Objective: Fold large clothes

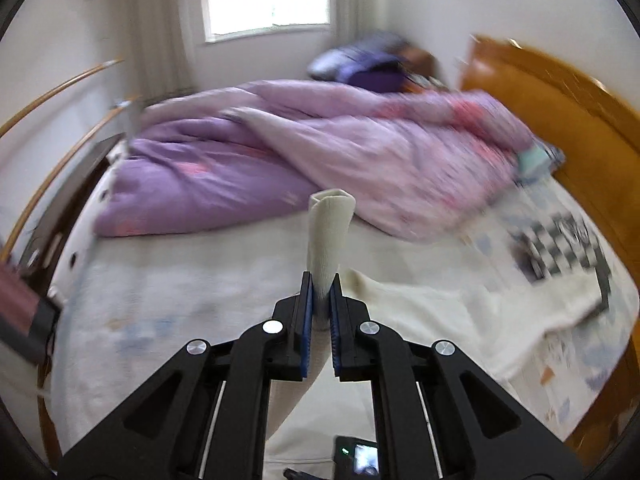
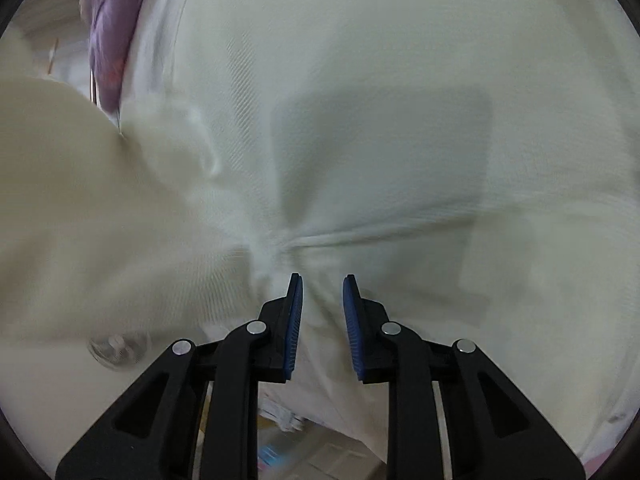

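Observation:
A large cream-white garment lies spread on the bed. My left gripper is shut on its sleeve cuff, which sticks up past the blue pads, and holds it above the bed. In the right wrist view the same cream garment fills the frame, with a seam and bunched folds just ahead of the fingers. My right gripper is partly open, close over the fabric, with cloth showing between the pads. A clear button shows at lower left.
A purple and pink quilt is heaped across the far half of the bed. A wooden headboard stands at right, a wooden rail at left. A black-and-white checked item lies at right. A small screen device sits below the gripper.

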